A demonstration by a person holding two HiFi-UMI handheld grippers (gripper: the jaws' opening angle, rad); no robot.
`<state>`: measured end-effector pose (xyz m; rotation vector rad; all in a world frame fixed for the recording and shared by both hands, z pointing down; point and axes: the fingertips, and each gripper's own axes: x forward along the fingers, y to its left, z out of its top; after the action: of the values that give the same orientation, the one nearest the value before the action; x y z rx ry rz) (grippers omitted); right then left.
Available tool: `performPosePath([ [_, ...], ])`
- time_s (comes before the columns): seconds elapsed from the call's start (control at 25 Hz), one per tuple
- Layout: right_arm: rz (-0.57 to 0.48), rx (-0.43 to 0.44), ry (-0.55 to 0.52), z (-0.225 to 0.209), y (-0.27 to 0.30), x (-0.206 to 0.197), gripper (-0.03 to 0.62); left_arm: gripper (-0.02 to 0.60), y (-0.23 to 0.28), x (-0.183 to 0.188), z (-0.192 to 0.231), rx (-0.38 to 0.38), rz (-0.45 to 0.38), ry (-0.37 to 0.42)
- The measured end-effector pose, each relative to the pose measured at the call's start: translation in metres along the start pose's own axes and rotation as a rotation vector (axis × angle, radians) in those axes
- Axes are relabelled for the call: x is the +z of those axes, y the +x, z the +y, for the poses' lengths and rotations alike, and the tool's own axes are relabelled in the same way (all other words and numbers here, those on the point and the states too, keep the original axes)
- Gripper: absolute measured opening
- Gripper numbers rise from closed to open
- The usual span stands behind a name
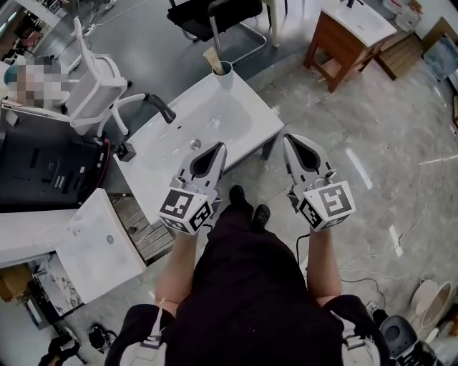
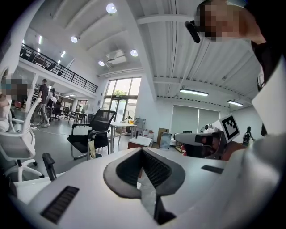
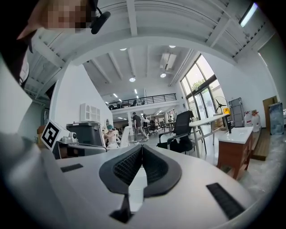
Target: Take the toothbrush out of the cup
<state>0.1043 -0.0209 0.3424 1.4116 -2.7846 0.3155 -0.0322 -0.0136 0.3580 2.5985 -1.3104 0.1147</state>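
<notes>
Reach not yet begun: left claw (image 1: 215, 151) and right claw (image 1: 291, 141) are both pressed shut and empty, close to the person. Well beyond them, at the far corner of the white table (image 1: 240, 129), the toothbrush (image 1: 213, 60) stands in the cup (image 1: 225, 75); next, I judge, reach forward and part one claw

Head view down — gripper views forward

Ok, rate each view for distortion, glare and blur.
Head view: sharp, evenly lit, straight lines bowed at the edges; the cup is small but clear. Left gripper view: strong fisheye, black corners, ceiling lights flare, the window is washed out. Right gripper view: same fisheye and black corners; the right tongs are sharp up close.
</notes>
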Motion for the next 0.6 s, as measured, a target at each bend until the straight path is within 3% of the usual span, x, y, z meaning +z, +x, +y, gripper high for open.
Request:
performPosePath([
  [0.6,0.039,0.013,-0.071,-0.037,0.091,0.025,0.031,0.015,0.086,0.029,0.08,-0.005,-0.061,-0.034],
])
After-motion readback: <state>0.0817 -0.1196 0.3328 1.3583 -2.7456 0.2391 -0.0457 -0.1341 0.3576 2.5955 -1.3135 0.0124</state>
